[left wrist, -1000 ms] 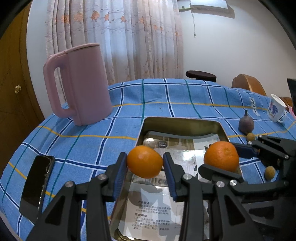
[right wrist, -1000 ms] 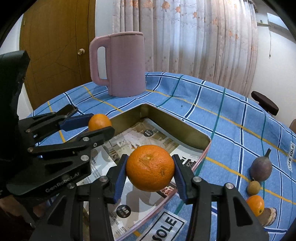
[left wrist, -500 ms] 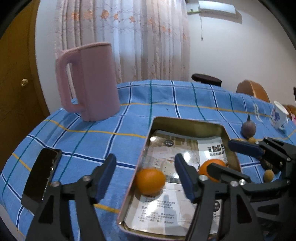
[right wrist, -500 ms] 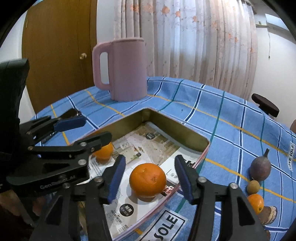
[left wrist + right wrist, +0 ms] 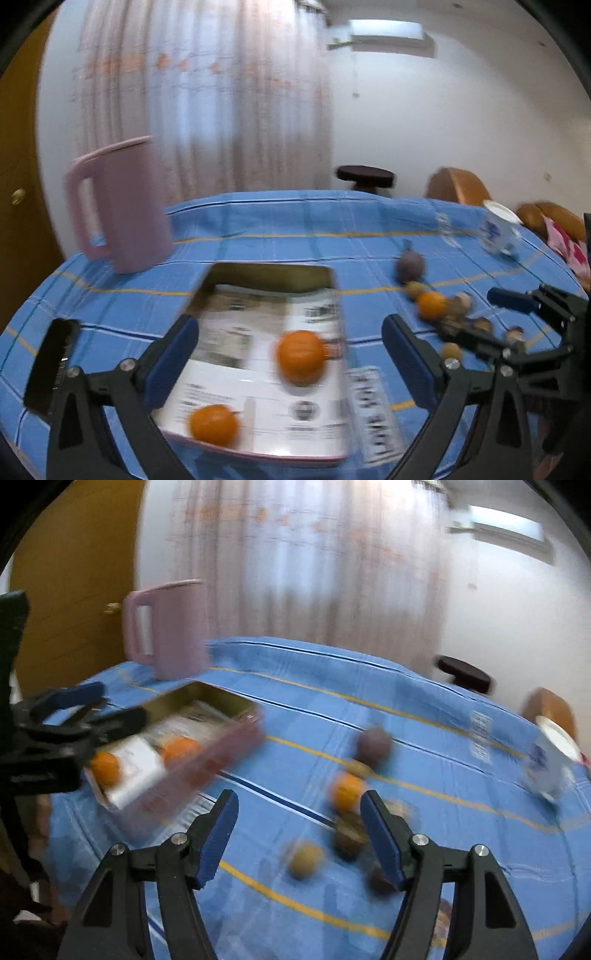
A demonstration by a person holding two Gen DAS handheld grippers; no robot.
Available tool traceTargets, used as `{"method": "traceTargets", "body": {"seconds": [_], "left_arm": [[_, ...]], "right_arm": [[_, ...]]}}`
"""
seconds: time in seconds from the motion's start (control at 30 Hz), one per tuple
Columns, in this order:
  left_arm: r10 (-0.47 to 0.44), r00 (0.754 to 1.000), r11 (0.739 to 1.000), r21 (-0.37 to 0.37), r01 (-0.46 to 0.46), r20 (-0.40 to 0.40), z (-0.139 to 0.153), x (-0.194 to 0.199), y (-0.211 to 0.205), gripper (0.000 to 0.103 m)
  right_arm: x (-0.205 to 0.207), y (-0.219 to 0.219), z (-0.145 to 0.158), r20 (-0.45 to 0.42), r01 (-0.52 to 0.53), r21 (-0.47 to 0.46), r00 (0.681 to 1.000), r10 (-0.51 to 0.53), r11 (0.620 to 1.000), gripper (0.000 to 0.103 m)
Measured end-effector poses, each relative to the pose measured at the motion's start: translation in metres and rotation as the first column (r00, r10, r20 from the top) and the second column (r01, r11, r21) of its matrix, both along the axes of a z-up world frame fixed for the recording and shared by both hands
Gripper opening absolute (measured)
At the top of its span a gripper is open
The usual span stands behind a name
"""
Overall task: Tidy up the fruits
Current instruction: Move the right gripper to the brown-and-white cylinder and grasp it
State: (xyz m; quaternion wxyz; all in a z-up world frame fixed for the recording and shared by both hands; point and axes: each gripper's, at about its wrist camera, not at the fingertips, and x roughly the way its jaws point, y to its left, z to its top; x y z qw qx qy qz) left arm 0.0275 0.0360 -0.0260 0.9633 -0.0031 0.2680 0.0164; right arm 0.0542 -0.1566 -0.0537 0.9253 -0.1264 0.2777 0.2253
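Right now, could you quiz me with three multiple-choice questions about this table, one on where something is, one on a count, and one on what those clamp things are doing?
1. Where does the pink jug stand?
A. inside the tray
B. on the blue cloth beyond the tray
C. on the stool

2. How many oranges lie in the tray?
A. none
B. two
C. four

3. What is the state of the two grippers?
A. both open and empty
B. both shut on oranges
C. only the left holds fruit

Answers:
1. B, the jug sits on the checked cloth past the tray's far corner.
2. B, one orange lies mid-tray and another near its front edge.
3. A, the left gripper and right gripper both show wide gaps with nothing between their pads.
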Motion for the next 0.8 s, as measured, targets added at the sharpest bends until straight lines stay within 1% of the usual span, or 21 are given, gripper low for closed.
{"method": "traceTargets", "body": {"seconds": [0.1,0.17,0.23,0.33,0.47,0.53,0.57,0.6,0.63,0.67,0.7,0.77,0.8], "left_arm": [[-0.064,0.998,0.998,0.016,0.064,-0.024,-0.005,0.005,-0.030,0.102],[-0.102,0.994,0.994,0.030,0.103,-0.040,-0.009,0.009,-0.049,0.102],[-0.133,0.989,0.991,0.027,0.135,-0.057,-0.013,0.011,-0.063,0.101],[-0.172,0.981,0.984,0.030,0.176,-0.093,-0.020,0.018,-0.080,0.101],[-0.187,0.971,0.980,0.034,0.195,-0.151,-0.029,0.030,-0.090,0.100],[-0.192,0.968,0.980,0.020,0.197,-0.163,-0.033,0.033,-0.092,0.099],[-0.199,0.964,0.979,0.008,0.203,-0.176,-0.034,0.035,-0.092,0.097],[-0.201,0.962,0.979,-0.002,0.204,-0.186,-0.036,0.037,-0.092,0.096],[-0.205,0.960,0.978,-0.009,0.208,-0.192,-0.037,0.038,-0.091,0.094],[-0.215,0.956,0.976,-0.016,0.216,-0.201,-0.039,0.039,-0.092,0.090],[-0.219,0.954,0.975,-0.018,0.220,-0.206,-0.041,0.040,-0.094,0.088],[-0.235,0.946,0.972,-0.027,0.235,-0.224,-0.045,0.042,-0.097,0.077],[-0.245,0.940,0.969,-0.033,0.244,-0.236,-0.048,0.044,-0.099,0.073]], "right_arm": [[0.001,-0.042,-0.007,-0.020,0.113,0.003,0.993,-0.113,0.994,0.070],[0.002,-0.061,-0.010,-0.050,0.155,0.014,0.987,-0.154,0.988,0.070],[0.004,-0.076,-0.014,-0.079,0.182,0.017,0.980,-0.181,0.983,0.070],[0.007,-0.086,-0.018,-0.110,0.193,0.016,0.975,-0.191,0.981,0.070],[0.007,-0.088,-0.027,-0.156,0.176,0.000,0.972,-0.174,0.984,0.070],[0.014,-0.084,-0.032,-0.187,0.172,-0.010,0.967,-0.171,0.985,0.070],[0.017,-0.083,-0.035,-0.206,0.165,-0.015,0.964,-0.165,0.986,0.068],[0.016,-0.083,-0.038,-0.218,0.162,-0.019,0.962,-0.162,0.987,0.064],[0.017,-0.082,-0.040,-0.230,0.157,-0.024,0.960,-0.159,0.987,0.047],[0.017,-0.081,-0.043,-0.241,0.150,-0.032,0.958,-0.153,0.988,0.045],[0.016,-0.081,-0.042,-0.236,0.147,-0.029,0.960,-0.150,0.989,0.045],[0.016,-0.081,-0.042,-0.238,0.146,-0.032,0.960,-0.149,0.989,0.045],[0.017,-0.081,-0.042,-0.239,0.146,-0.031,0.960,-0.149,0.989,0.045]]}}
